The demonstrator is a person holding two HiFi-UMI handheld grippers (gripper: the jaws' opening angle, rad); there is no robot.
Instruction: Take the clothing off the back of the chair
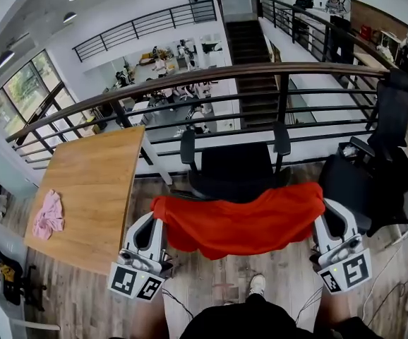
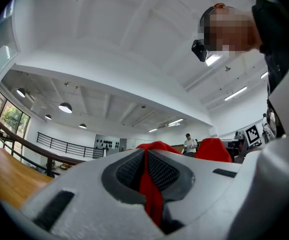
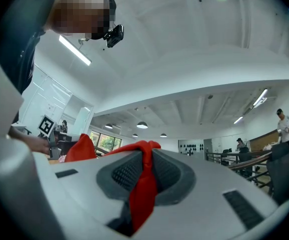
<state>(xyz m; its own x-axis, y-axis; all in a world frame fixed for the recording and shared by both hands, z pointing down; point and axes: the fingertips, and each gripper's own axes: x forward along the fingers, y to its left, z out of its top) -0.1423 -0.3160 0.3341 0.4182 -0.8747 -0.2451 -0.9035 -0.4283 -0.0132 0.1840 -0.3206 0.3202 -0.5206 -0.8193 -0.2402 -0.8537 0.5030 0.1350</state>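
One red garment stretches between two tools; left gripper and right gripper each clamp one end; black chair behind; second chair alongside; one pink cloth on wooden table.

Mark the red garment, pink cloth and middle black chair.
red garment (image 1: 246,221), head view, fabric's middle.
pink cloth (image 1: 49,215), head view, heap's centre.
middle black chair (image 1: 236,167), head view, broad black surface.

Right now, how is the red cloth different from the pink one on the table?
The red cloth looks much bigger than the pink cloth. The red cloth hangs stretched between the left tongs and the right tongs, each shut on one end. The pink cloth lies crumpled on the wooden table, and nothing holds it. Both are soft fabric.
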